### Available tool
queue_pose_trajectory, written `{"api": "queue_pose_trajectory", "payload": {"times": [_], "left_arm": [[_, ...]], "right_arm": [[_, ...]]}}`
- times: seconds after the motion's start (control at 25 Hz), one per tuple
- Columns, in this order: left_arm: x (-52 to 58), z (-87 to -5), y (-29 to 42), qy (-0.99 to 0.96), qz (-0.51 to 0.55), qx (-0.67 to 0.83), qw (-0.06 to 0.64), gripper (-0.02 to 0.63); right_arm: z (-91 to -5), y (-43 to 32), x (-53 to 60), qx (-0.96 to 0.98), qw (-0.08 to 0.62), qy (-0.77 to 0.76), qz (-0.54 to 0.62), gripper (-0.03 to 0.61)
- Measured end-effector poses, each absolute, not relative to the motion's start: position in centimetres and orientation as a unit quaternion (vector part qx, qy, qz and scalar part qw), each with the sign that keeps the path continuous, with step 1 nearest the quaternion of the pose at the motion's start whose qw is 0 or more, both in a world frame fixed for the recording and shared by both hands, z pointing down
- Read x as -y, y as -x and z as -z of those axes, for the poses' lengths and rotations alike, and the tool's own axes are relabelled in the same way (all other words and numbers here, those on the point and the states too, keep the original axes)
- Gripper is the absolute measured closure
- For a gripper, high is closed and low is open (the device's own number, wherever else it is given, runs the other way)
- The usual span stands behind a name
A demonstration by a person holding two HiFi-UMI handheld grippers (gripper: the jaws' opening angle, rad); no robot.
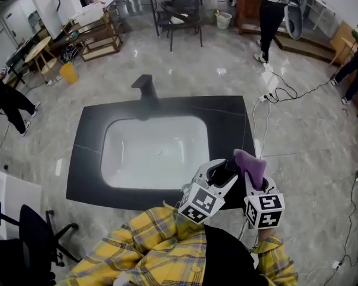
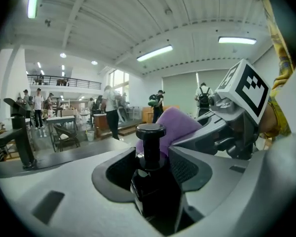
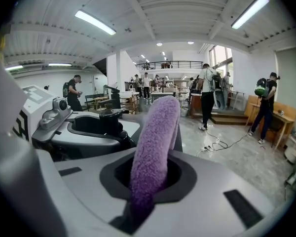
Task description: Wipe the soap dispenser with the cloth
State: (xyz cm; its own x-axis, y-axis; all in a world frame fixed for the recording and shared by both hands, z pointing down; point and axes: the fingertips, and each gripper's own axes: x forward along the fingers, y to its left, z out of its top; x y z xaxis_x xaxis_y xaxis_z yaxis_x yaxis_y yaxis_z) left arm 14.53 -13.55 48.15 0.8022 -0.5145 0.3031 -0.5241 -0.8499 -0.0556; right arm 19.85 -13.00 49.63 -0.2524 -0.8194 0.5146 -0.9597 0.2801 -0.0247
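Observation:
In the left gripper view a black soap dispenser (image 2: 150, 132) with a round pump head stands upright between the jaws of my left gripper (image 2: 151, 168), which is shut on its body. My right gripper (image 3: 150, 177) is shut on a fluffy purple cloth (image 3: 155, 127) that sticks up out of its jaws. The cloth (image 2: 180, 123) lies right behind the dispenser's pump, touching or nearly touching it. In the head view both grippers meet over the counter's near right corner, the left gripper (image 1: 222, 177) holding the dispenser (image 1: 224, 169) against the cloth (image 1: 251, 164) in the right gripper (image 1: 252, 182).
A black countertop (image 1: 234, 124) holds a white basin (image 1: 155, 151) with a black faucet (image 1: 144, 87) at its far edge. Cables (image 1: 274, 94) run over the grey floor to the right. An office chair (image 1: 30, 237) stands at the lower left. People and furniture are farther back.

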Motion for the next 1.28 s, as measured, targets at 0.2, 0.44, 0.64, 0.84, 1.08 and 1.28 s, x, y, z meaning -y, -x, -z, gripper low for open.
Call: {"api": "queue_pose_trajectory", "payload": {"times": [0.2,0.44,0.64,0.84,1.08,1.28], "left_arm": [[13.3,-48.2,-14.7,-0.972,-0.131,0.193,0.017,0.425],[13.5,-48.3,-14.3,-0.991,-0.121,0.056,0.025,0.428],[13.4,-48.3,-13.7,-0.992,-0.117,-0.045,0.025,0.430],[13.7,-48.0,-13.6,-0.989,-0.133,-0.057,0.012,0.426],[14.4,-45.7,-13.2,-0.990,-0.078,0.115,0.011,0.396],[13.9,-46.8,-13.4,-0.968,-0.107,0.227,0.018,0.396]], "right_arm": [[-49.4,-20.1,13.1,0.777,0.203,-0.572,-0.168,0.541],[-49.5,-19.8,13.0,0.782,0.205,-0.564,-0.168,0.541],[-49.8,-19.6,12.8,0.783,0.207,-0.561,-0.171,0.541],[-49.6,-20.2,12.7,0.779,0.203,-0.568,-0.172,0.541],[-49.0,-20.8,12.8,0.774,0.194,-0.578,-0.171,0.541],[-48.7,-20.5,13.3,0.770,0.190,-0.584,-0.173,0.541]]}}
